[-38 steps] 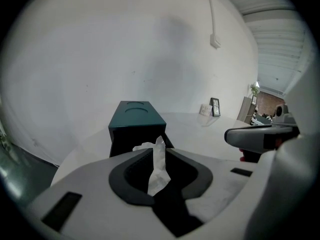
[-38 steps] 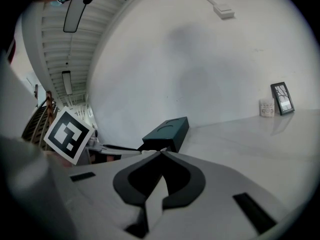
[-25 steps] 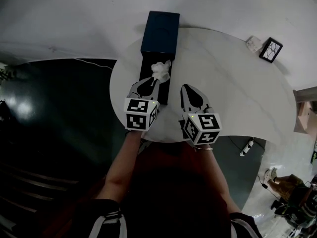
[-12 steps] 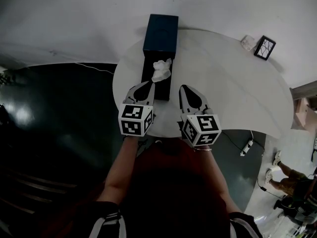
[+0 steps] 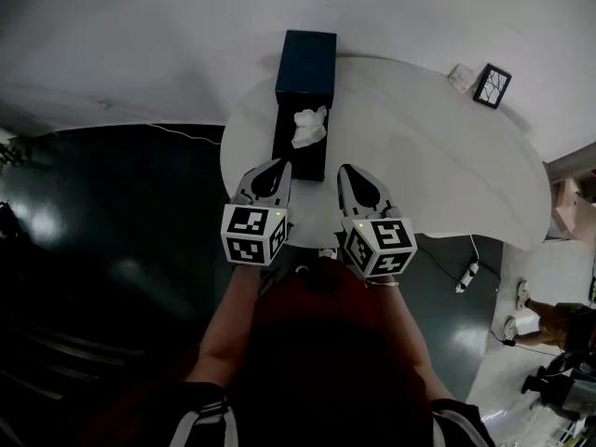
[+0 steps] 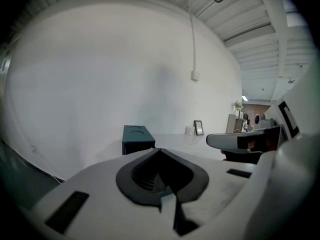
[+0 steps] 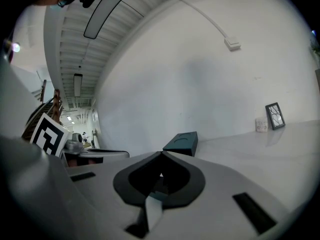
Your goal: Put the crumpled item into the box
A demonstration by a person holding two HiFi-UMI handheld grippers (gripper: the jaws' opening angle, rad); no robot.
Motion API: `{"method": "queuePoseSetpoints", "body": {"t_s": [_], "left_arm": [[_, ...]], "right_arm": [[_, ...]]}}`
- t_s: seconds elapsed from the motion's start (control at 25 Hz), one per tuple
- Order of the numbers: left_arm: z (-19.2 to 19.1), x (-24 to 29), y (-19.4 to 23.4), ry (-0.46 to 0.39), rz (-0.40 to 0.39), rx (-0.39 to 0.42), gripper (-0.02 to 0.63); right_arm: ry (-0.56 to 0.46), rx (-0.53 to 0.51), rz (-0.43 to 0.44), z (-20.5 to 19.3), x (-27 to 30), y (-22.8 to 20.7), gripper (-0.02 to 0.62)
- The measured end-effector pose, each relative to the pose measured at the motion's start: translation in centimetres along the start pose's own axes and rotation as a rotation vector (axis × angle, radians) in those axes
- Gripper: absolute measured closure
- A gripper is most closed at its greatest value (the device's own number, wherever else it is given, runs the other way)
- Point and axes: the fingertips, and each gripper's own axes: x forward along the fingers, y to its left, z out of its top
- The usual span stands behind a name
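The crumpled white item (image 5: 308,127) lies inside the open black tray of the dark blue box (image 5: 305,61), at the far left of the white round table (image 5: 428,156). My left gripper (image 5: 274,168) hovers just short of the tray's near end, shut and empty. My right gripper (image 5: 352,171) is beside it over the table's near edge, also shut with nothing in it. The box (image 6: 137,138) shows ahead in the left gripper view, past the left gripper (image 6: 159,151). In the right gripper view the box (image 7: 182,143) sits beyond the right gripper (image 7: 161,156). The item is hidden in both gripper views.
A small picture frame (image 5: 492,85) and a little white object (image 5: 459,76) stand at the table's far right. A white wall runs behind the table. Dark floor lies to the left. A power strip (image 5: 466,276) and a person's legs (image 5: 549,317) are on the floor at right.
My left gripper has pulled back from the crumpled item toward the person, leaving it in the tray. The right gripper has barely moved.
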Motion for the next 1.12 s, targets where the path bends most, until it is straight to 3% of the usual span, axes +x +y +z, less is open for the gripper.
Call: {"method": "queuePoseSetpoints", "body": {"t_s": [0.64,1.12], "left_arm": [[0.7,-4.5,0.1,-0.078,-0.011,-0.030,0.583],[0.7,-6.6,-1.2,-0.094,-0.026,0.003,0.583]], "right_arm": [[-0.019,0.007,-0.035,-0.7,-2.9,2.2,0.581],[-0.027,0.007,-0.027,-1.5,-4.7,3.7,0.581]]}}
